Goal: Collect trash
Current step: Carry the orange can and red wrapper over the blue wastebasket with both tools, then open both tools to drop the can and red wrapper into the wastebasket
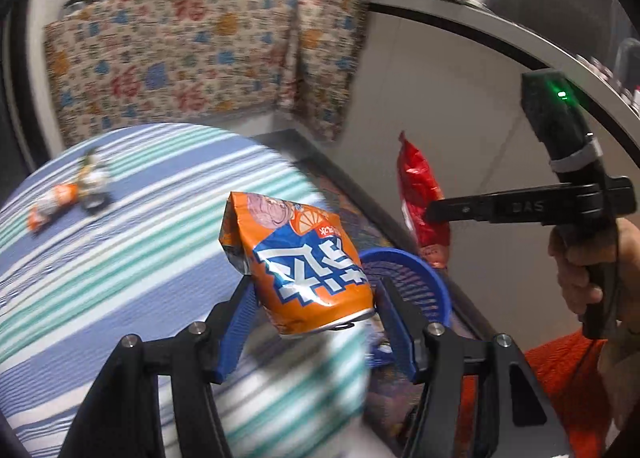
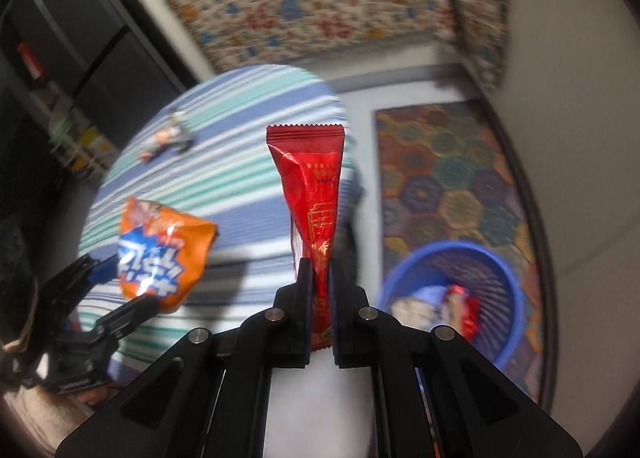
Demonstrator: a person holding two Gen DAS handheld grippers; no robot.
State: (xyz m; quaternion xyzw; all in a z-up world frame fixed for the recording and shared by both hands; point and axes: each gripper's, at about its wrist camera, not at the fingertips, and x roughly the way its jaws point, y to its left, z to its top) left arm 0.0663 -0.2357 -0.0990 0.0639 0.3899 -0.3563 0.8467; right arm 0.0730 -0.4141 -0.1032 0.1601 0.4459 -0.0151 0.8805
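With my left gripper (image 1: 312,310) clamping the orange packet (image 1: 294,258) and my right gripper (image 2: 320,278) pinching the red wrapper (image 2: 310,193), either could have missed the blue basket (image 2: 508,298).

We see both fisheye views under even, rather dim indoor light, with dark vignetted corners and straight edges bowed near the rim. Motion blur smears the striped tablecloth (image 1: 120,242) and the patterned curtain (image 1: 180,57) in the left view, and the blue basket (image 2: 456,254) and hexagon rug (image 2: 448,185) in the right. The orange packet (image 1: 296,258) and red wrapper (image 2: 312,193) stay sharp, each with small white glare spots on the foil. A green indicator light (image 1: 562,94) glows on the other gripper's handle.
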